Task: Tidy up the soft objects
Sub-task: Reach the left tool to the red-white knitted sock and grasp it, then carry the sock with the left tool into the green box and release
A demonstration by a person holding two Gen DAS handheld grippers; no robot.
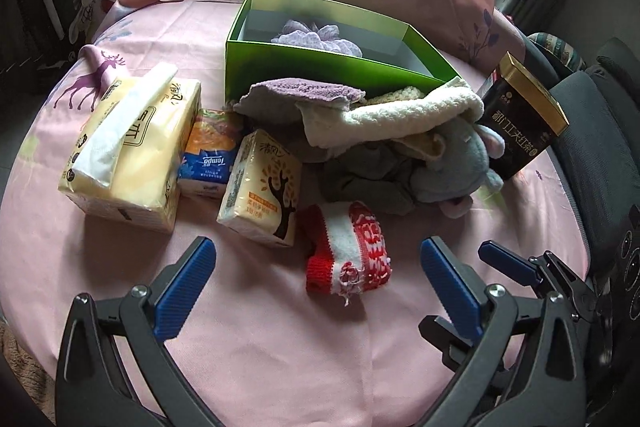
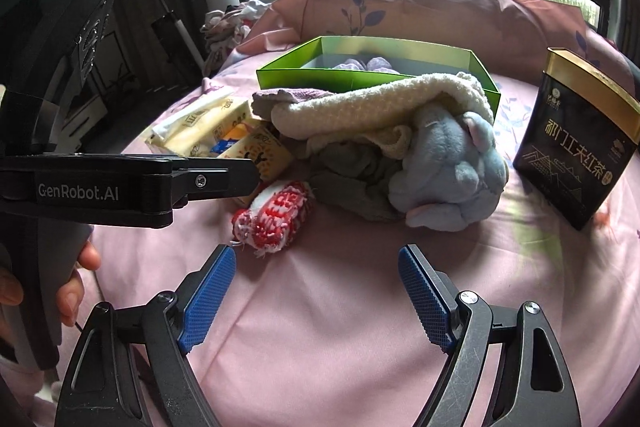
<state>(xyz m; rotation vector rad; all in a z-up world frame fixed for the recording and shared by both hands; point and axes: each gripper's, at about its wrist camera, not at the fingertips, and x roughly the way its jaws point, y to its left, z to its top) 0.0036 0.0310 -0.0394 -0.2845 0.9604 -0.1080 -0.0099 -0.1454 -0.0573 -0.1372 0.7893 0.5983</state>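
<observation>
A: Left wrist view: left gripper [image 1: 318,259] spread wide, nothing between its blue pads, over the pink bed [image 1: 280,347]. Red-and-white knit piece [image 1: 348,251] lies just ahead.

B: Right wrist view: right gripper [image 2: 316,267] likewise gaping, empty. Blue plush toy [image 2: 448,171] and cream towel [image 2: 360,111] are heaped mid-bed; green box [image 2: 280,75] behind, toward the pillow edge.

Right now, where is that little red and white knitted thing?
The red and white knitted piece lies on the pink sheet nearest the grippers, in front of the heap of cloths, beside the small tissue pack with the tree picture.
</observation>
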